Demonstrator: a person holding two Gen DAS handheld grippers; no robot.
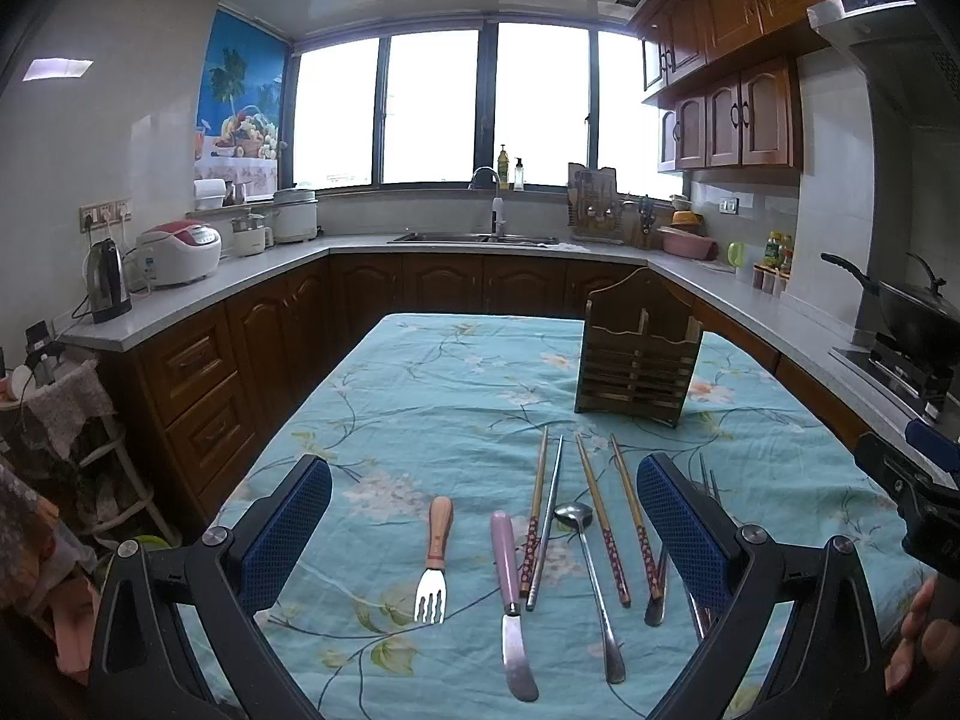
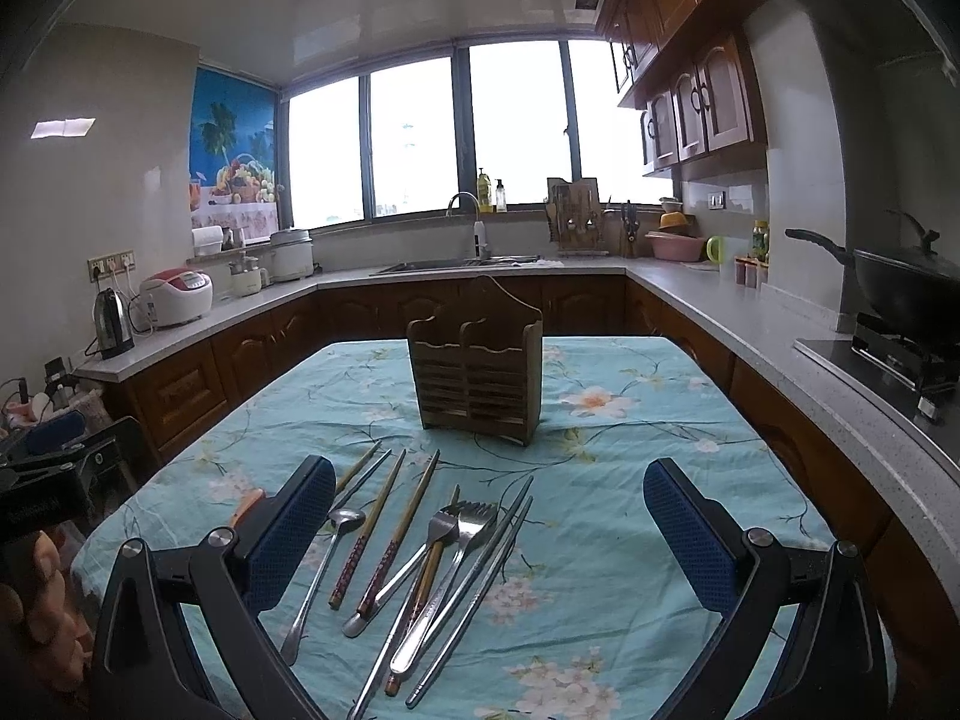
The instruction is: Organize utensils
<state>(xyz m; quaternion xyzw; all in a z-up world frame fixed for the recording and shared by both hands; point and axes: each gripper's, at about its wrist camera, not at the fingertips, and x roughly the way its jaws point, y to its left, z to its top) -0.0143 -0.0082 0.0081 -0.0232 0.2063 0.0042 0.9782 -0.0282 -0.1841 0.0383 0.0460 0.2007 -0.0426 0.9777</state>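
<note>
Left wrist view: our left gripper (image 1: 483, 525) hangs wide open and empty above the fork (image 1: 433, 564), knife (image 1: 513, 606), spoon (image 1: 591, 585) and chopsticks (image 1: 603, 516) lying on the floral tablecloth (image 1: 420, 396); we see nothing sticking out of the wooden utensil holder (image 1: 636, 357) behind them. Right wrist view: our right gripper (image 2: 489, 534), equally wide and empty, hangs over crossed forks (image 2: 462, 531) and chopsticks (image 2: 384, 522), with the holder (image 2: 477, 369) upright beyond them; we cannot see into its two compartments.

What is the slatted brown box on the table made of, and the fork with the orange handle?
The slatted brown utensil holder looks like dark-stained wood: matte, with cut slats and scalloped edges. The fork with the orange handle seems to have shiny metal tines; its handle looks like smooth wood, though painted plastic is possible.
</note>
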